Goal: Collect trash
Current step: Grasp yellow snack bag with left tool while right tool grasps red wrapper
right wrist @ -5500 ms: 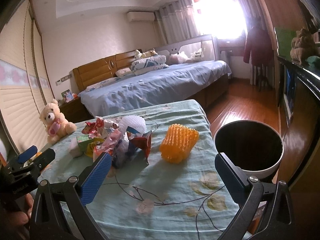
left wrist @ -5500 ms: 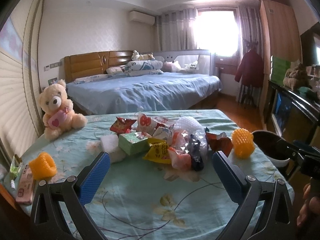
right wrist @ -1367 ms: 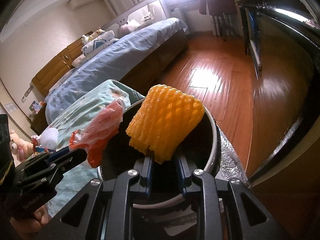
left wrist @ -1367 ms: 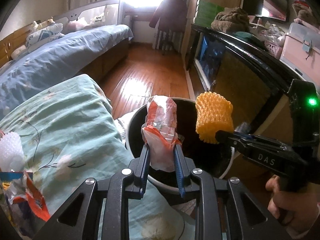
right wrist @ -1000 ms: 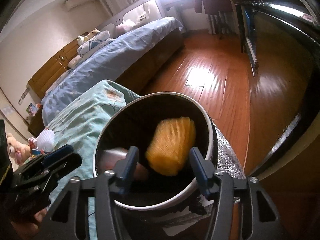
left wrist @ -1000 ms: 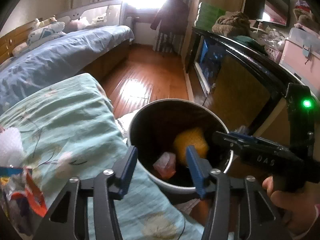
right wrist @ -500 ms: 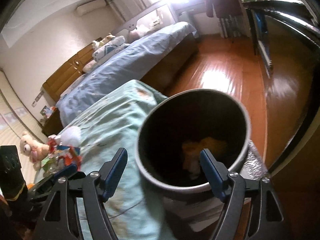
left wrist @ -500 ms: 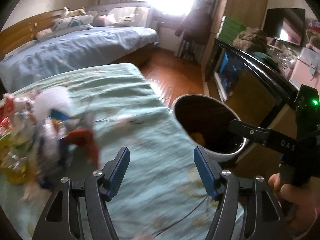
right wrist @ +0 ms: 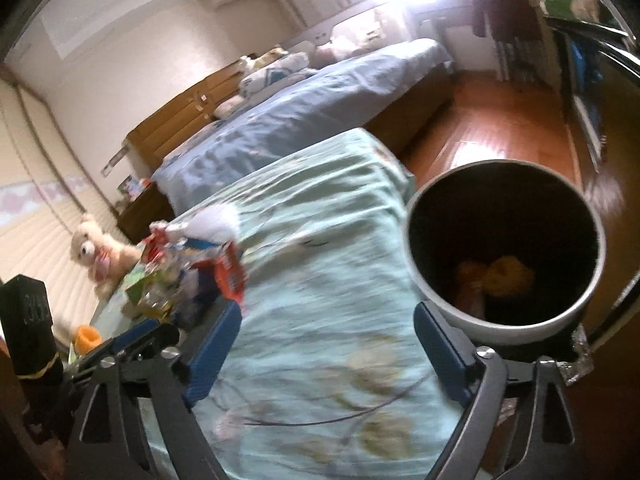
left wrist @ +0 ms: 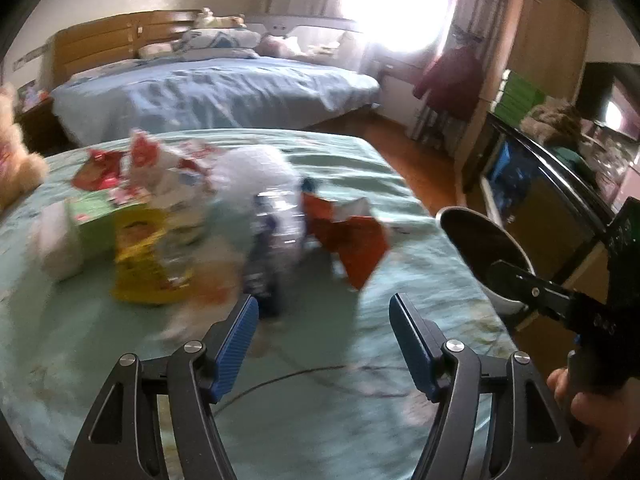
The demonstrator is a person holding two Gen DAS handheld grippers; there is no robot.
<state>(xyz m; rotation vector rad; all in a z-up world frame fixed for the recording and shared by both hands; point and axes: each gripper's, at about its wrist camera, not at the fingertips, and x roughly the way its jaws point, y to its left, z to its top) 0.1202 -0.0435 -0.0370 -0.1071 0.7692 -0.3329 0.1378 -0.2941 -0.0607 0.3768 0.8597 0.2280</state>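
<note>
A green floral cloth [left wrist: 360, 420] is covering the table in a bedroom. Above it the left gripper [left wrist: 323, 330] is standing open and empty; the right gripper's [right wrist: 327, 350] jaws have just been opening, nothing between them. Ahead, the blurred trash pile [left wrist: 192, 216] is lying on the cloth. Beside the table, the bin [right wrist: 504, 320] is holding an orange foam net [right wrist: 508, 276].

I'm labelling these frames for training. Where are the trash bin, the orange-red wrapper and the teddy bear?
trash bin [right wrist: 516, 326]: right wrist view, white front wall.
orange-red wrapper [left wrist: 356, 246]: left wrist view, middle.
teddy bear [right wrist: 90, 250]: right wrist view, head.
</note>
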